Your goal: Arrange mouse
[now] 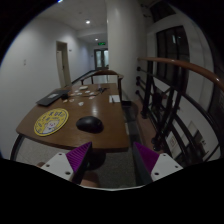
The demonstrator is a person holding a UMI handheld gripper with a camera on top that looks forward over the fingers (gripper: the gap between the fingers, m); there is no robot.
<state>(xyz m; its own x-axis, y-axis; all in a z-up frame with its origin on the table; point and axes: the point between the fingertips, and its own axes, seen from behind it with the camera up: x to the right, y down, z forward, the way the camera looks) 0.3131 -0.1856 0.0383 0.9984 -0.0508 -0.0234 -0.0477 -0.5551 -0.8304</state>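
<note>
A black mouse (90, 124) lies on the brown wooden table (75, 108) near its front end, to the right of a round yellow mat (50, 122). My gripper (111, 159) hangs in front of the table's near edge, below and a little right of the mouse, well short of it. Its two purple pads (72, 157) stand wide apart with nothing between them; only the floor shows in the gap.
A black keyboard (50, 98) and several small items (93, 90) lie farther back on the table. A white pillar (125, 45) stands beyond the table. A railing with a wooden handrail (180, 70) runs along the right side.
</note>
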